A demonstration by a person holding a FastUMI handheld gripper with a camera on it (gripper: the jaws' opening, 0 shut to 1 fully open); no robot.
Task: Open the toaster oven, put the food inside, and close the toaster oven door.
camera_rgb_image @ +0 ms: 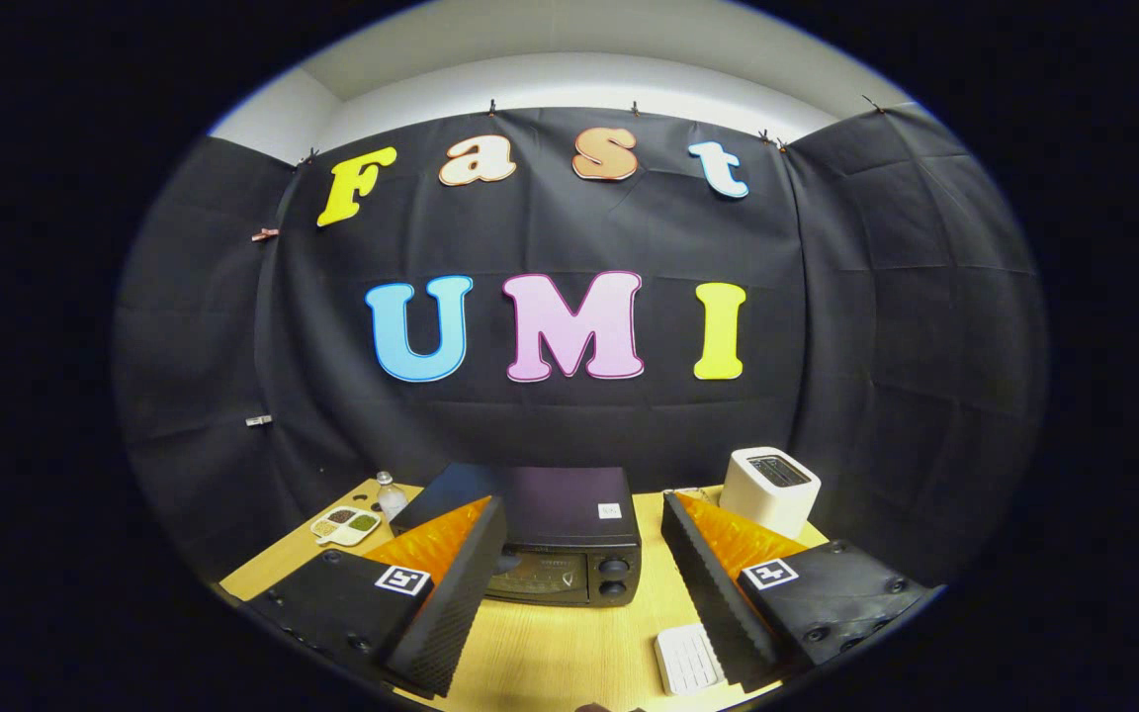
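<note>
A black toaster oven (569, 539) sits on the wooden table (550, 653), its door shut, two knobs on its right front. It stands beyond my fingers, between them in line. My gripper (584, 593) is open wide, with the left finger (451, 593) and the right finger (718, 593) spread apart and nothing between them. A small white ridged item (688, 660), possibly the food, lies on the table by the right finger.
A white pop-up toaster (770, 488) stands right of the oven at the back. Left of the oven are a small clear bottle (390, 494) and a divided white dish (345, 525) with several fillings. Black cloth walls enclose the table.
</note>
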